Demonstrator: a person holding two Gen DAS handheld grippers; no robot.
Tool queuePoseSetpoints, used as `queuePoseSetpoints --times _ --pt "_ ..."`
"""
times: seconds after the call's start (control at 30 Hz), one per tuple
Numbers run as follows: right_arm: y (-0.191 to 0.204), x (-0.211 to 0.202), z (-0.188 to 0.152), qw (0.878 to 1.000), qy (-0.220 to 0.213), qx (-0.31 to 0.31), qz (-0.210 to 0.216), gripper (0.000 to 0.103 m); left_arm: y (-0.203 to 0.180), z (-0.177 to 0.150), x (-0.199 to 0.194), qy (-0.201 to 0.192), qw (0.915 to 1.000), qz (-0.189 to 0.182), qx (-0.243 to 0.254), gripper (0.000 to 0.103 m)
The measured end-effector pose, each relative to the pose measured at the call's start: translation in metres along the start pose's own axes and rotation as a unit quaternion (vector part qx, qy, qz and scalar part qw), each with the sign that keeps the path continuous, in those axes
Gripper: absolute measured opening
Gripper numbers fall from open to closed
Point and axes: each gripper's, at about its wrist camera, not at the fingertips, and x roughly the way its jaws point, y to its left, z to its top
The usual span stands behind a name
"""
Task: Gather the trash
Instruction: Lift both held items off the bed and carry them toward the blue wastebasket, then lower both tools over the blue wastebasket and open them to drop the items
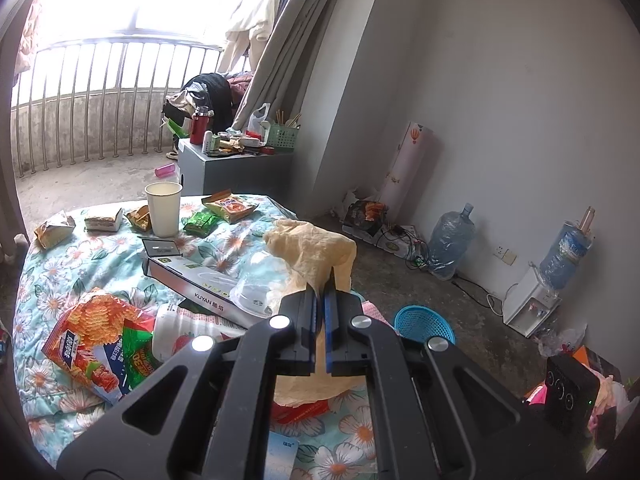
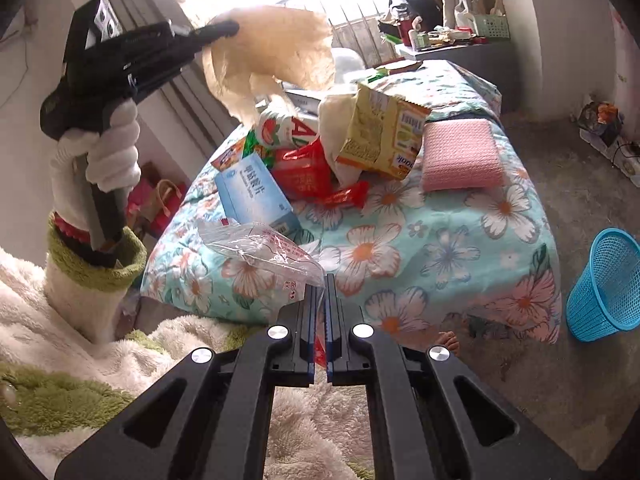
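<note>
Left wrist view: your left gripper (image 1: 320,286) has its jaws clamped on a crumpled yellowish bag (image 1: 310,246), which bunches up above the fingertips and hangs down below them. It sits raised over a table in a floral cloth (image 1: 56,276). Litter on the cloth: a white paper cup (image 1: 163,209) standing upright at the far side, small snack packets either side of it, a long grey box (image 1: 192,280) with a clear plastic dome lid (image 1: 260,284) against it, and an orange noodle wrapper (image 1: 94,340) near left. A blue mesh basket (image 1: 424,322) stands on the floor just right of the table.

Right wrist view: your right gripper (image 2: 322,286) is closed on the corner of a clear plastic bag (image 2: 260,258) with red print, which fans out to the left over the cloth. Beyond it lie a light blue box (image 2: 256,196), red wrappers, a yellow biscuit packet (image 2: 380,136) and a pink cloth (image 2: 460,156). The basket (image 2: 606,284) stands tilted at far right. Your gloved left hand (image 2: 100,156) holds the other gripper high at upper left
</note>
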Motion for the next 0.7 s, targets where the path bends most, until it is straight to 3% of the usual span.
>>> queuePoseSetpoints --times 0.1,0.17,0.33,0.4,0.5,0.57,0.7 --pt "-0.028 -0.022 0.009 0.998 -0.046 0.049 -0.004 0.004 -0.015 0.007 0.009 0.001 0.9998 -0.011 0.016 0.001" --pt "-0.050 -0.039 0.014 0.994 -0.073 0.079 -0.033 0.004 -0.029 0.012 0.020 0.003 0.9993 -0.021 0.029 0.001" --pt "-0.114 -0.084 0.022 0.970 -0.137 0.173 -0.102 0.004 -0.076 0.032 0.072 0.038 0.9947 -0.077 0.057 0.001" --pt "-0.141 -0.105 0.024 0.953 -0.165 0.215 -0.137 0.004 -0.104 0.042 0.106 0.062 0.9900 -0.104 0.072 0.001" --pt "-0.190 -0.136 0.019 0.915 -0.204 0.293 -0.189 0.004 -0.156 0.049 0.163 0.104 0.9799 -0.135 0.103 0.001" --pt "-0.223 -0.151 0.013 0.887 -0.224 0.347 -0.207 0.004 -0.193 0.046 0.204 0.132 0.9715 -0.145 0.132 0.001" --pt "-0.288 -0.158 -0.003 0.849 -0.239 0.413 -0.227 0.004 -0.259 0.022 0.290 0.200 0.9509 -0.161 0.173 0.001"
